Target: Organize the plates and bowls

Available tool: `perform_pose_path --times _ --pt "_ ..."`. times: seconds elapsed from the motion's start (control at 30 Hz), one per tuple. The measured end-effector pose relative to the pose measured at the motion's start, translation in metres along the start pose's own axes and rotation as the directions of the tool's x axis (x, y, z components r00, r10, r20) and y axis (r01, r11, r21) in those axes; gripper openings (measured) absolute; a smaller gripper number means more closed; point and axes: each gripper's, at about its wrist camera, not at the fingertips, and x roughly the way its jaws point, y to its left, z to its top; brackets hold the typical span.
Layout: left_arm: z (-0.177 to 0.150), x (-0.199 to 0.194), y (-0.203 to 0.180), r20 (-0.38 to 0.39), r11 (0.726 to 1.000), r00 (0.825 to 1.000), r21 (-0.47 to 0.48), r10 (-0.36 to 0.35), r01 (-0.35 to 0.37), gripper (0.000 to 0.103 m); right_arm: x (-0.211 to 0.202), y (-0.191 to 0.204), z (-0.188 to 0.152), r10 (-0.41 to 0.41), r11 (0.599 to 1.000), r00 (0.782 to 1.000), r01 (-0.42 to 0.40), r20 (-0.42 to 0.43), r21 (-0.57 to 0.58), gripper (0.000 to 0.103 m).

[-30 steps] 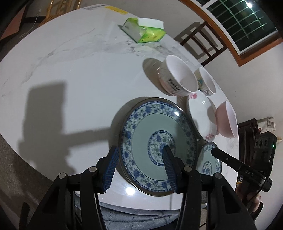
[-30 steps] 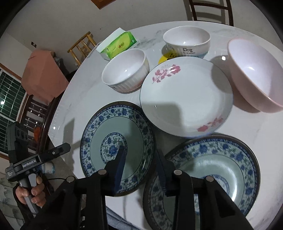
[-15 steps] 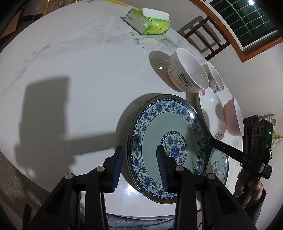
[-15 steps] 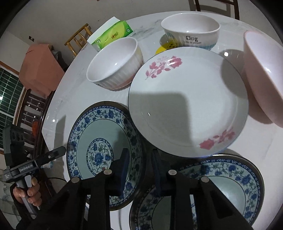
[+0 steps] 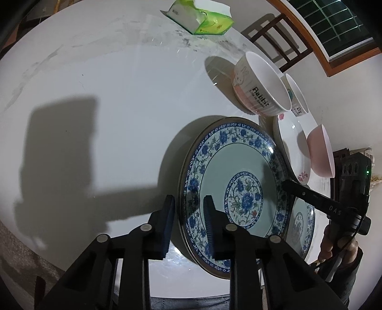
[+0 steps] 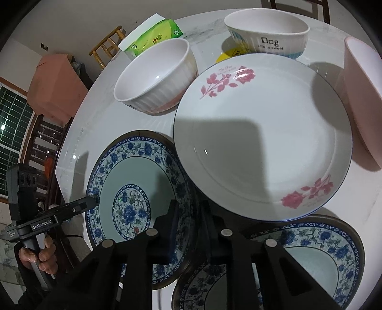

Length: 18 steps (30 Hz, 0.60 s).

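Observation:
A blue-patterned plate lies flat at the near edge of the white marble table. My left gripper straddles its left rim, jaws closing, a sliver of gap still showing beside the rim. My right gripper straddles the same plate's right rim, jaws also closing with the rim between them. A second blue plate sits to the right. Behind are a white plate with pink roses, a ribbed "Rabbit" bowl, a "Dog" bowl and a pink bowl.
A green tissue pack lies at the far side of the table. A wooden chair stands behind the bowls. The rose plate's rim overlaps the blue plate's far right edge. The person's hands hold both gripper handles near the table's front edge.
Both grippers sank toward the blue plate and their jaws narrowed around its opposite rims. The plates and bowls stayed in place.

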Motion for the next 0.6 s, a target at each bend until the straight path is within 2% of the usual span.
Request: perform_pose_path --times 0.17,0.37,0.6 --pt "-0.001 0.001 0.000 -0.003 1.000 1.000 0.015 -0.001 0.001 0.014 0.004 0.005 -0.002 -0.001 1.000 1.000 0.001 0.006 0.010 0.016" --pt "0.000 -0.002 0.000 0.006 0.999 1.000 0.037 0.020 -0.020 0.014 0.000 0.011 -0.011 -0.016 0.999 1.000 0.015 0.023 0.039 0.016" --pt "0.004 -0.024 0.007 0.038 0.998 0.998 0.054 0.039 -0.042 0.014 -0.005 0.037 -0.024 -0.018 0.997 0.998 0.014 0.052 0.078 0.016"
